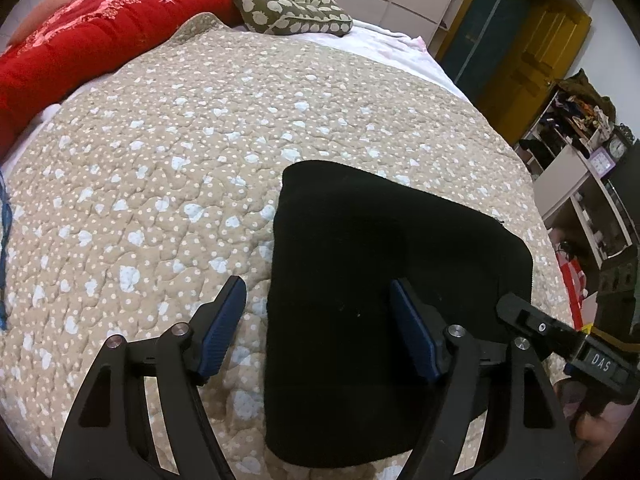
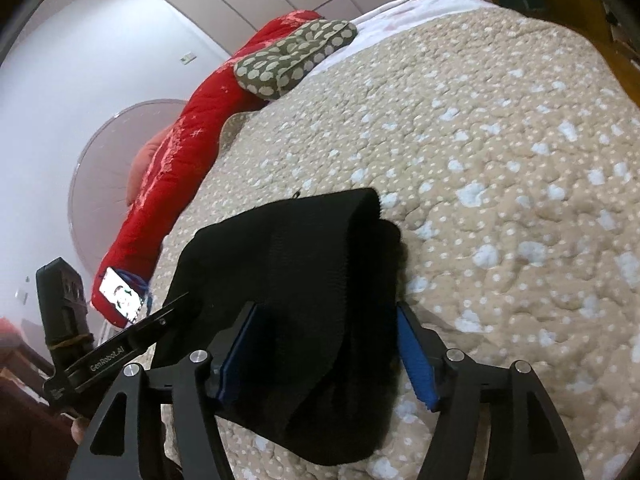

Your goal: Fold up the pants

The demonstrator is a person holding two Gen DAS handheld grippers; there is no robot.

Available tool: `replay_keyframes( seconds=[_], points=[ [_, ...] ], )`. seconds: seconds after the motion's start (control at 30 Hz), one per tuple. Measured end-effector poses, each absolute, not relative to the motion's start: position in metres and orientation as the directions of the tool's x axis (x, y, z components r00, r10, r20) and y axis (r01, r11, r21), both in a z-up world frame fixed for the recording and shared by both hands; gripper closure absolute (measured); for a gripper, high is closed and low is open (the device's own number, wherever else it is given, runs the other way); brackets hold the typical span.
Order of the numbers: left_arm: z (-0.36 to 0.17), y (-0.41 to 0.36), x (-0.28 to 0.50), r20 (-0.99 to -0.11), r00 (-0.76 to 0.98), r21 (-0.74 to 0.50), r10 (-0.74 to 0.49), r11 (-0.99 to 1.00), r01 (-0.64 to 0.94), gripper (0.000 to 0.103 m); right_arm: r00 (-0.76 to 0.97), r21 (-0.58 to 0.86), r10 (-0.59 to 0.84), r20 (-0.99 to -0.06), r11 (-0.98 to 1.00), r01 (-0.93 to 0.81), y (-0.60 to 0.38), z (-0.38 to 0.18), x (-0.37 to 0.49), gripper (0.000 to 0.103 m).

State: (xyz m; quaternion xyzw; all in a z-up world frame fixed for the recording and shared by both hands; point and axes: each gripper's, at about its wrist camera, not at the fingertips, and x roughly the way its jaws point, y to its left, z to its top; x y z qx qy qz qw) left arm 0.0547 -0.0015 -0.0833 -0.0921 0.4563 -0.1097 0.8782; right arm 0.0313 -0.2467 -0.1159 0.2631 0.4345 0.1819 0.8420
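On the dotted quilt point(image 1: 160, 160) of a bed, near its close edge, our black pants point(image 1: 380, 260) lie folded into a thick pad. We judge them soft, light and limp, best pinched through all layers at a folded edge. Both our left tongs point(image 1: 318, 320) and right tongs point(image 2: 324, 344) stand spread, pinching nothing.

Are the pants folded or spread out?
Folded: the pants lie as one compact black block on the quilt, layers stacked.

pants point(image 2: 304, 280): black, folded, on quilt point(image 2: 500, 160)
right gripper point(image 2: 326, 356): jaws wide, straddling pants, pads not pressing
left gripper point(image 2: 160, 320): at left, beside pants
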Motion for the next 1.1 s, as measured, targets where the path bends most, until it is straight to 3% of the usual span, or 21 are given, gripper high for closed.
replay_keyframes(
  seconds=[0.1, 0.27, 0.3, 0.33, 0.57, 0.93, 1.03, 1.1],
  points=[
    [-0.089, 0.0, 0.058, -0.778, 0.548, -0.297, -0.306, 0.949, 0.108, 0.024, 0.555, 0.592, 0.539, -0.634, 0.8, -0.099, -0.239, -0.117, 0.034, 0.028],
    [-0.1, 0.005, 0.064, -0.755, 0.536, -0.387, -0.378, 0.916, 0.101, 0.022, 0.572, 0.563, 0.521, -0.633, 0.817, -0.121, -0.23, -0.118, 0.037, 0.028],
    [-0.1, 0.003, 0.064, -0.749, 0.54, -0.384, -0.383, 0.916, 0.117, 0.025, 0.58, 0.555, 0.513, -0.633, 0.823, -0.123, -0.229, -0.117, 0.036, 0.033],
    [-0.098, 0.001, 0.063, -0.743, 0.54, -0.388, -0.396, 0.912, 0.135, 0.04, 0.592, 0.551, 0.508, -0.626, 0.825, -0.126, -0.228, -0.115, 0.035, 0.04],
    [-0.076, -0.012, 0.063, -0.738, 0.556, -0.332, -0.382, 0.923, 0.194, 0.057, 0.635, 0.542, 0.504, -0.586, 0.826, -0.156, -0.235, -0.096, 0.029, 0.063],
    [-0.041, -0.025, 0.139, -0.709, 0.616, -0.26, -0.343, 0.94, 0.223, 0.057, 0.703, 0.505, 0.478, -0.527, 0.841, -0.193, -0.238, -0.05, 0.096, 0.065],
    [-0.062, -0.027, 0.168, -0.755, 0.576, -0.248, -0.312, 0.95, 0.19, 0.057, 0.687, 0.472, 0.447, -0.573, 0.865, -0.17, -0.236, -0.063, 0.125, 0.063],
    [-0.084, -0.027, 0.181, -0.799, 0.524, -0.245, -0.296, 0.955, 0.165, 0.053, 0.626, 0.401, 0.392, -0.674, 0.906, -0.135, -0.231, -0.083, 0.145, 0.06]
  ],
)
